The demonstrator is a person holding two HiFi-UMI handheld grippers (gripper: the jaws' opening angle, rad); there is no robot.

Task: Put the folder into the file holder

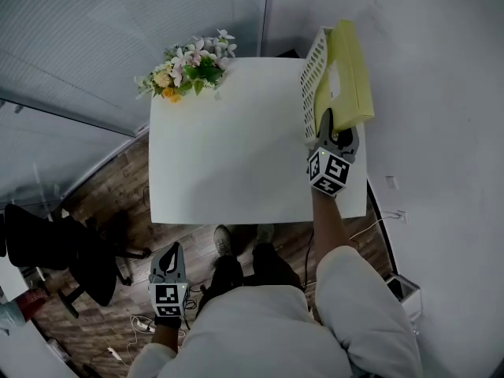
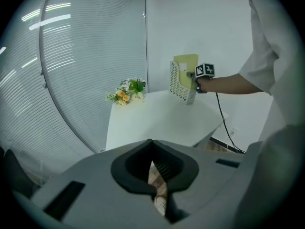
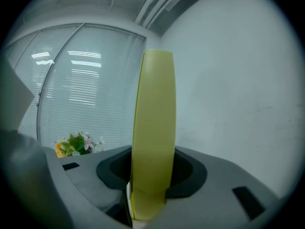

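Note:
A thick yellow folder (image 1: 350, 77) stands upright against the white mesh file holder (image 1: 313, 69) at the table's far right corner. My right gripper (image 1: 337, 128) grips the folder's near edge. In the right gripper view the folder (image 3: 155, 128) fills the gap between the jaws of the gripper (image 3: 150, 175). The left gripper view shows the folder (image 2: 186, 63), the holder (image 2: 177, 82) and my right gripper (image 2: 193, 75) from afar. My left gripper (image 1: 169, 250) hangs below the table's front edge, away from everything; its jaws (image 2: 152, 144) meet with nothing between them.
The white table (image 1: 236, 148) carries a bunch of flowers (image 1: 185, 69) at its far left corner. A black office chair (image 1: 55, 246) stands on the wood floor at the left. A wall runs close along the table's right side, with cables (image 1: 378, 219) on the floor beneath.

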